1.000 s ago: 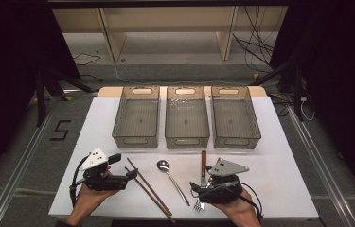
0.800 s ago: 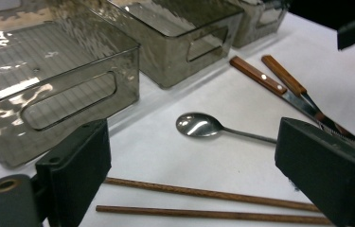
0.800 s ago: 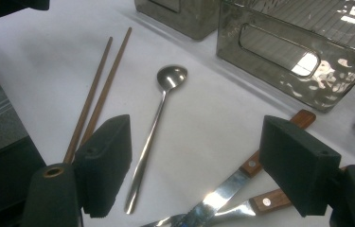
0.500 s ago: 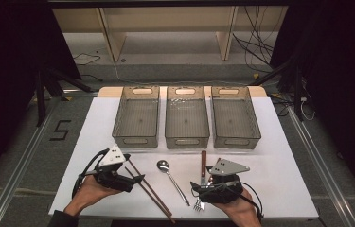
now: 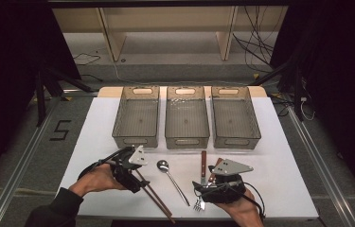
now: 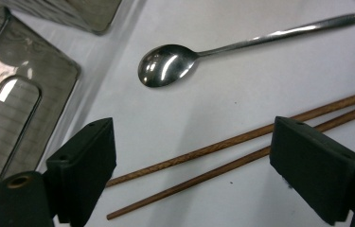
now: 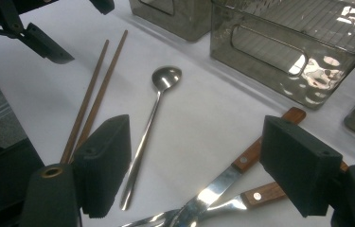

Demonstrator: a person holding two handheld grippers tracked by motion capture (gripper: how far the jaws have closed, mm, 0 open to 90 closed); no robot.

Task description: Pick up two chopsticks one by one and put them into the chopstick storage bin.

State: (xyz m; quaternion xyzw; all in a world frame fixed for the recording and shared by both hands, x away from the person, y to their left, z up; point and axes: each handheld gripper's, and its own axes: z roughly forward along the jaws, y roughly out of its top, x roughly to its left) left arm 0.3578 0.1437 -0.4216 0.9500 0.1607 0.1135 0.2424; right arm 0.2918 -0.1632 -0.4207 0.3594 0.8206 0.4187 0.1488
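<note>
Writing is scarce: a black figure "5" (image 5: 60, 130) is marked on the grey floor left of the white table (image 5: 94, 135). Over the table's near edge, the left gripper (image 5: 139, 176) hangs above a pair of thin brown wooden chopsticks (image 6: 241, 151), its jaws wide apart though just closing slightly, gripping nothing; the sticks lie flat between them. Beside the chopsticks lies a steel spoon (image 6: 165, 64). The right gripper (image 7: 199, 165) stands open over wooden-handled cutlery (image 7: 255, 153), empty.
</note>
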